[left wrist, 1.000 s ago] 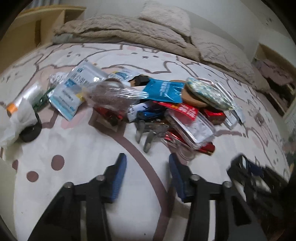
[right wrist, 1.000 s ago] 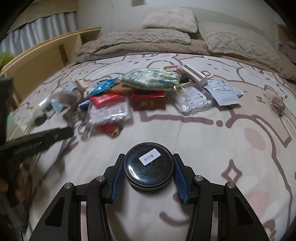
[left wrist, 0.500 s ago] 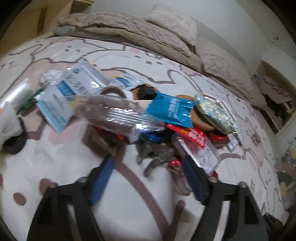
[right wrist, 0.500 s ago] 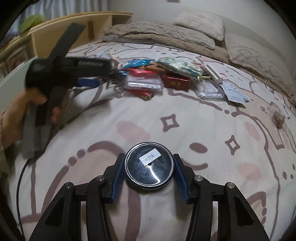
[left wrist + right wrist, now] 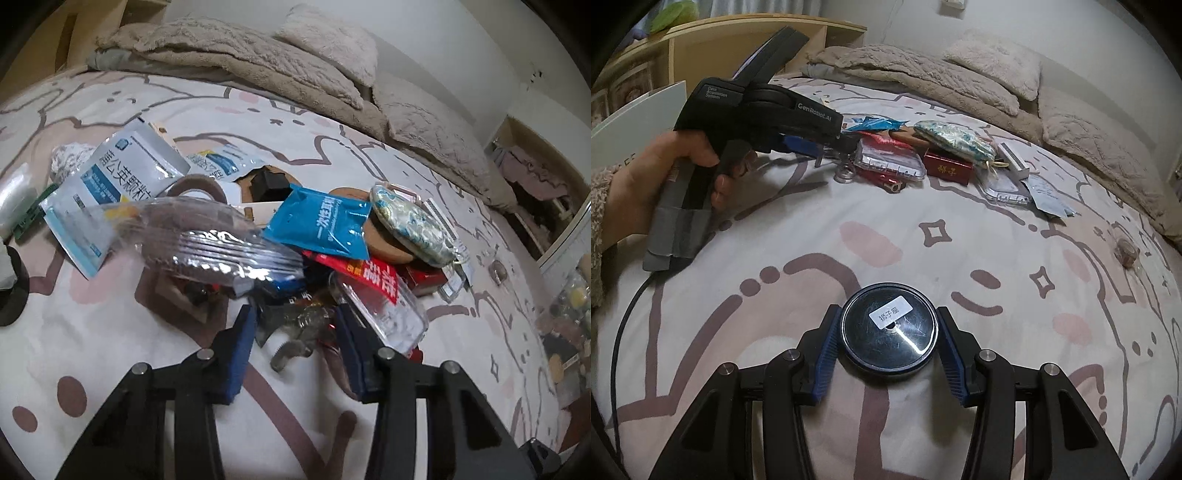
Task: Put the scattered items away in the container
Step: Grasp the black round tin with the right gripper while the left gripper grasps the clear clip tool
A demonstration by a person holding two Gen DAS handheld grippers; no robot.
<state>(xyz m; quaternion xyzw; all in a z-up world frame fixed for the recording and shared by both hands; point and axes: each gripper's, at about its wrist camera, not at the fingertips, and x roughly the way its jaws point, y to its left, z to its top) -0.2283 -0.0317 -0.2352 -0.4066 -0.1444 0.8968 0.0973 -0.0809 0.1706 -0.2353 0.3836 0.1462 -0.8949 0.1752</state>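
My right gripper (image 5: 889, 349) is clamped on a round black tin (image 5: 889, 330) with a small white label on its lid, both blue pads pressing its sides. The tin sits just above the patterned bedspread (image 5: 960, 229). Ahead of it and to the left, a hand (image 5: 665, 173) grips the handle of my left gripper (image 5: 801, 144), which reaches toward the pile of scattered items farther ahead. In that pile, from this side, I see a clear plastic case (image 5: 890, 162), a red box (image 5: 947, 168) with gold lettering, and a patterned pouch (image 5: 955, 142) lying on top. Off to the far right a small roll of tape (image 5: 1126, 253) lies well apart from the rest.

My left gripper (image 5: 295, 339) has its jaws closing around a grey metal tool (image 5: 295, 332) that lies between the blue pads; I cannot tell whether the pads touch it. Just ahead to the right is the clear plastic case (image 5: 384, 314) with a red packet (image 5: 369, 273) on it. Just ahead to the left lies a crinkled transparent bag (image 5: 207, 236). Beyond these come a blue sachet (image 5: 321, 221), a white and blue pouch (image 5: 107, 188) to the left, and the patterned pouch (image 5: 410, 225) to the right. Farthest away, beige blankets and pillows (image 5: 325, 40) are heaped at the head of the bed. No container is clearly visible in either view.
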